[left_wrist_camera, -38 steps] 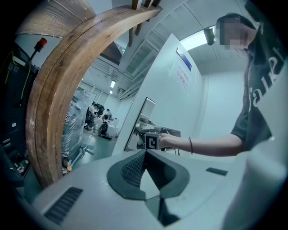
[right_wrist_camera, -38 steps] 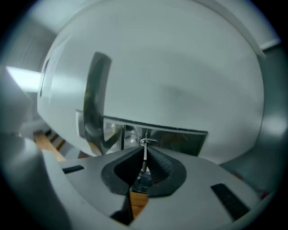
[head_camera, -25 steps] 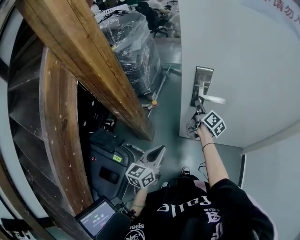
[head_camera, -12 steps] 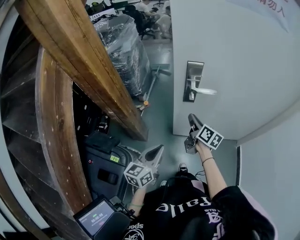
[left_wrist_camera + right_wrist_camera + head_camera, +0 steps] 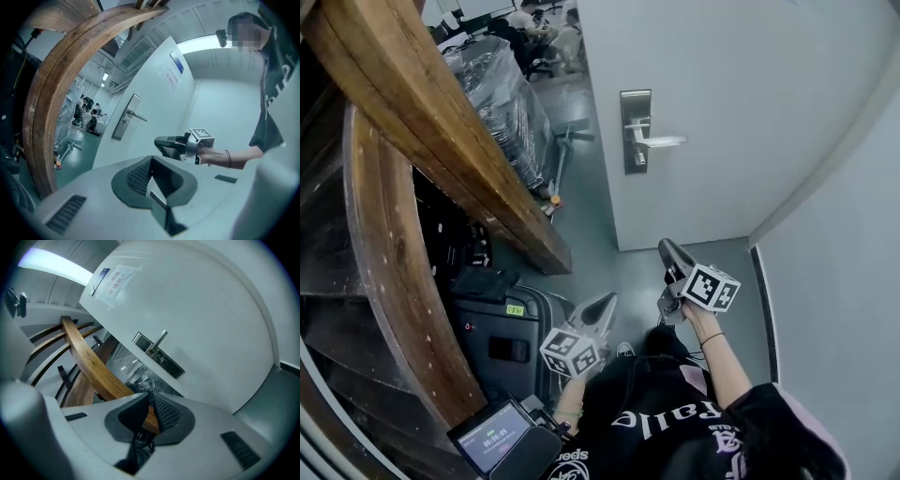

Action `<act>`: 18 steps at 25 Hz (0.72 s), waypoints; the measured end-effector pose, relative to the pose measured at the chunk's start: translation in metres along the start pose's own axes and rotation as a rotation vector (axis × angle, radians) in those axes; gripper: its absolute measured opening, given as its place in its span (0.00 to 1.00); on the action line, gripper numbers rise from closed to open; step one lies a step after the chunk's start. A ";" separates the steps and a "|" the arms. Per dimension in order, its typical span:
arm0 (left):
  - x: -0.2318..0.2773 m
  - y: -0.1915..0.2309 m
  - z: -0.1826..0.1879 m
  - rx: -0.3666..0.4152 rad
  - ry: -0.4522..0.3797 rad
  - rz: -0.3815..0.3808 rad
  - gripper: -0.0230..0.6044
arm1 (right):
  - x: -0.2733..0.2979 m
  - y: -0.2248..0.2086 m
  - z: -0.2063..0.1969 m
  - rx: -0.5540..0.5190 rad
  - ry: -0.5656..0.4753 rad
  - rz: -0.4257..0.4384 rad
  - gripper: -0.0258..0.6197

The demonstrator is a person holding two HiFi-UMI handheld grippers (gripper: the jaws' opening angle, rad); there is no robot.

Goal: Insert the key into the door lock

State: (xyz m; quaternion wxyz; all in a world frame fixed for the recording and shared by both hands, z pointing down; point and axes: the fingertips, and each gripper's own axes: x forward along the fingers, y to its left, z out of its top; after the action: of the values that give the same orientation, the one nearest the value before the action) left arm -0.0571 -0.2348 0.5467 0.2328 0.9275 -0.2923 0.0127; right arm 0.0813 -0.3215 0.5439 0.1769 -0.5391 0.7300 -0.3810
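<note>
Door lock well apart from left tongs, right tongs; both closed.

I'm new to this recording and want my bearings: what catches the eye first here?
The broad curved brown wooden beam sweeps down the head view's left. Opposite it, the white door carries a silver metal lock plate with lever handle at upper centre. Below, the right gripper and left gripper hover short of the door, both with jaws closed on nothing.
</note>
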 end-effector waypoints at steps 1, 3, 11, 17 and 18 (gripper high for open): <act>-0.002 -0.007 -0.002 -0.001 0.001 -0.008 0.04 | -0.011 0.003 -0.002 -0.011 0.002 -0.003 0.11; -0.005 -0.022 -0.006 0.003 0.002 -0.024 0.04 | -0.031 0.011 -0.005 -0.020 0.001 0.005 0.11; -0.008 -0.090 -0.025 0.031 -0.014 -0.026 0.04 | -0.114 0.031 -0.010 -0.040 0.009 0.085 0.10; -0.016 -0.173 -0.065 0.004 -0.057 0.041 0.04 | -0.205 0.021 -0.028 -0.072 0.092 0.131 0.10; -0.020 -0.187 -0.074 -0.003 -0.057 0.056 0.04 | -0.219 0.020 -0.033 -0.078 0.111 0.141 0.10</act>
State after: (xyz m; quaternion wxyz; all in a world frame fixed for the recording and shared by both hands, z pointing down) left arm 0.0374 -0.0569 0.5304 0.2256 0.9186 -0.3244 -0.0076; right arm 0.1244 -0.1048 0.5168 0.1415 -0.4710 0.7890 -0.3683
